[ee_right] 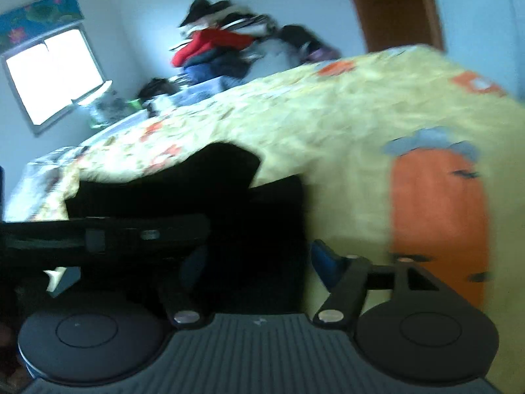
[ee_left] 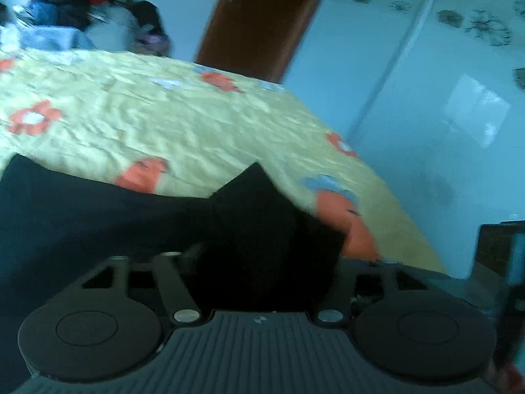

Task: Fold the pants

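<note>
Black pants (ee_left: 98, 216) lie on a yellow bedspread with orange flowers (ee_left: 183, 124); a peaked fold (ee_left: 259, 197) rises straight ahead. My left gripper (ee_left: 265, 249) has its jaws wide apart, and the dark cloth fills the gap and hides the fingertips. In the right wrist view the pants (ee_right: 229, 177) lie bunched on the bedspread (ee_right: 344, 124). My right gripper (ee_right: 259, 259) stands open, with its blue pads (ee_right: 325, 259) far apart and black cloth loose between them. The left gripper's body (ee_right: 98, 233) crosses that view at the left.
A heap of clothes (ee_right: 223, 49) with a red garment is piled at the far end of the bed. A brown door (ee_left: 262, 19) and a pale wardrobe (ee_left: 426, 98) stand past the bed's edge. A bright window (ee_right: 52, 72) is on the far wall.
</note>
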Demonstrator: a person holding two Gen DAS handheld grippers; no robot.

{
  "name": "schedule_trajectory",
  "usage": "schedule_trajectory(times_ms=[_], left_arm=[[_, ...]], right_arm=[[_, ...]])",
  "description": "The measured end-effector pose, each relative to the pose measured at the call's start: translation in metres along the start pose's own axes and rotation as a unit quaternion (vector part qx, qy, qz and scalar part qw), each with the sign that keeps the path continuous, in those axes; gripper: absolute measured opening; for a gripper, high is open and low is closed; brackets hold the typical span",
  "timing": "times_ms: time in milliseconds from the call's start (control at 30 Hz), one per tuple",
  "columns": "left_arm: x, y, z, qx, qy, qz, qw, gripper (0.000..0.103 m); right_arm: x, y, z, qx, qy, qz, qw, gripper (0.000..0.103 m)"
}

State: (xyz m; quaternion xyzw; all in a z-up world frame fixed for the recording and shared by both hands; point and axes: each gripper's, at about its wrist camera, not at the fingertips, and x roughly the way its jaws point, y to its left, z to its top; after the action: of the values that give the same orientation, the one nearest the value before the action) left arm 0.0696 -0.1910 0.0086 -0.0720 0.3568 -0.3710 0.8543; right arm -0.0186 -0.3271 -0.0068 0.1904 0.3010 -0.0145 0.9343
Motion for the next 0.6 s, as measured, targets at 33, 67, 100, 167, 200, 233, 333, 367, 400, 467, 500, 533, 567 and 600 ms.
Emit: schedule_trajectory(times_ms=[33,67,100,167,200,233,333,367,400,467,500,533,567,600], left_arm=[[0.000,-0.002,0.000,-0.001,0.005,-0.020,0.9998,0.076],[-0.003,-0.004,-0.001,0.002,0.005,-0.039,0.9992,0.080],[-0.006,-0.006,-0.001,0.008,0.001,-0.052,0.9986,0.084],[-0.018,-0.005,0.000,0.021,-0.011,-0.053,0.9983,0.087],[-0.024,-0.003,0.001,0.023,-0.019,-0.048,0.9984,0.087],[-0.031,0.002,0.003,0.022,-0.027,-0.039,0.9986,0.087],[-0.049,0.032,0.011,0.001,-0.049,0.016,0.9987,0.091],[-0.053,0.044,0.014,-0.005,-0.054,0.044,0.9975,0.091],[-0.058,0.058,0.017,-0.011,-0.059,0.076,0.9953,0.091],[-0.063,0.079,0.020,-0.019,-0.066,0.129,0.9892,0.091],[-0.067,0.088,0.021,-0.024,-0.065,0.154,0.9856,0.091],[-0.069,0.097,0.023,-0.030,-0.063,0.170,0.9830,0.091],[-0.071,0.106,0.024,-0.040,-0.059,0.177,0.9816,0.091],[-0.073,0.114,0.024,-0.050,-0.057,0.178,0.9811,0.091]], right_arm=[[-0.002,-0.004,0.001,-0.007,-0.006,-0.024,1.000,0.073],[-0.005,-0.007,0.001,-0.016,-0.012,-0.053,0.998,0.073],[-0.008,-0.010,0.003,-0.021,-0.018,-0.076,0.997,0.073],[-0.015,-0.014,0.006,-0.018,-0.038,-0.104,0.994,0.073],[-0.020,-0.018,0.007,-0.010,-0.052,-0.109,0.993,0.073],[-0.023,-0.021,0.011,0.000,-0.065,-0.111,0.992,0.073],[-0.024,-0.026,0.022,0.028,-0.089,-0.076,0.993,0.073],[-0.020,-0.026,0.027,0.033,-0.086,-0.048,0.995,0.073],[-0.013,-0.024,0.031,0.038,-0.080,-0.023,0.996,0.073],[0.003,-0.017,0.037,0.039,-0.063,0.017,0.997,0.073],[0.014,-0.014,0.041,0.039,-0.051,0.036,0.997,0.073],[0.025,-0.010,0.043,0.039,-0.035,0.056,0.997,0.073],[0.034,-0.007,0.045,0.038,-0.019,0.067,0.997,0.072],[0.043,-0.005,0.046,0.036,-0.003,0.070,0.997,0.072]])
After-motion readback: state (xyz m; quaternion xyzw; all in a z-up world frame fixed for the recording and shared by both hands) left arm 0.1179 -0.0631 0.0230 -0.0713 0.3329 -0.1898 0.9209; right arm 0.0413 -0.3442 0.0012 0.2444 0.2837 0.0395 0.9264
